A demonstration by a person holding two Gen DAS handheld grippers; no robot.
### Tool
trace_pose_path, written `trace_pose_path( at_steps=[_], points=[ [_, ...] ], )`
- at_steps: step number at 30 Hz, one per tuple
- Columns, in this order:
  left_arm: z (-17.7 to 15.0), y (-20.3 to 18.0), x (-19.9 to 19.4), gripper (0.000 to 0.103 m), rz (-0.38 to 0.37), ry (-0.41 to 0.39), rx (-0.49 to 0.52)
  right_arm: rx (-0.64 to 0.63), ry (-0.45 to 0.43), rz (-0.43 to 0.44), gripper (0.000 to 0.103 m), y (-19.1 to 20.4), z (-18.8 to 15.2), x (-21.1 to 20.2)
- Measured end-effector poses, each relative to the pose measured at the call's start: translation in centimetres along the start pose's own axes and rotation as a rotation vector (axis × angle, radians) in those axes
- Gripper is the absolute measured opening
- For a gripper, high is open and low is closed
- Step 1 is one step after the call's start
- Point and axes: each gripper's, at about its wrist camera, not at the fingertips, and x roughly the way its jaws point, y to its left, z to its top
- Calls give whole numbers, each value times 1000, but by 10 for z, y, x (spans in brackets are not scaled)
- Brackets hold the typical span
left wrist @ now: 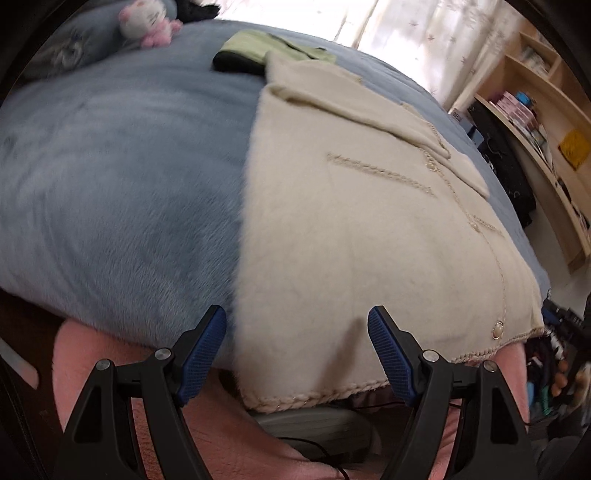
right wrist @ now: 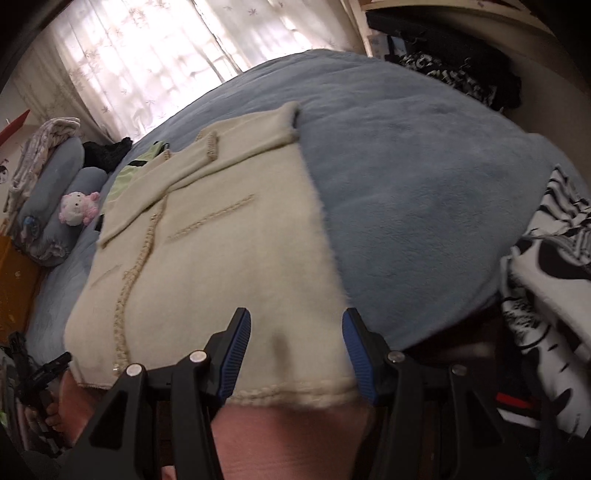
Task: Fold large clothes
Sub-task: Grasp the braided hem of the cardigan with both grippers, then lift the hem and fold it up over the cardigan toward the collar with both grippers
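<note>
A cream fuzzy cardigan (left wrist: 351, 236) lies flat on the blue plush blanket (left wrist: 122, 192), buttoned side up, with its sleeves folded across the chest. My left gripper (left wrist: 295, 314) hovers open over the near left corner of the hem, its blue pads (left wrist: 203, 354) apart and holding nothing. In the right wrist view the same cardigan (right wrist: 221, 258) spreads over the blanket (right wrist: 424, 192). My right gripper (right wrist: 295, 317) stands open above the near right hem corner. The cloth lies flat between its pads (right wrist: 234, 354), which do not press on it.
A green garment (left wrist: 273, 46) on something black lies beyond the collar. A pink-and-white plush toy (left wrist: 147, 22) and grey pillows (right wrist: 55, 173) sit at the bed's head. Shelves (left wrist: 543, 122) stand on one side. Black-and-white cloth (right wrist: 550, 295) is piled on the other. Pink fabric (left wrist: 110, 369) hangs below the bed edge.
</note>
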Motion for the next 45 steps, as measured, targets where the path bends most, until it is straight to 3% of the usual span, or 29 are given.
trace_pose_path(
  at_steps=[3,8,15,16,17,18,20,23,27,37,45],
  points=[
    [-2,2,2,78,-26,-4,5,0,13,-5,52,-9,2,1],
    [-1,5,15,84,-81,35,16,-28,125,131,52,-8,-4,33],
    [-3,-3,20,86,-92,45,59,-3,124,158,49,-4,-10,51],
    [-4,-4,20,83,-84,46,61,1,115,154,42,-4,-12,50],
    [-5,-6,20,73,-54,42,70,7,107,142,29,-5,-13,48],
    [-5,-8,20,67,-26,39,74,12,105,132,25,-6,-14,46],
    [-7,-10,17,40,-13,33,68,33,89,127,18,-6,-16,41],
    [-7,-11,13,13,-31,35,39,5,79,91,13,3,-15,36],
    [-4,-20,3,9,-17,25,4,-31,34,125,11,15,-5,13],
    [51,-30,-32,9,-277,-67,-233,24,-104,242,11,39,44,-25],
    [121,-40,-40,9,-351,-146,-344,103,-199,310,11,49,92,-32]
  ],
)
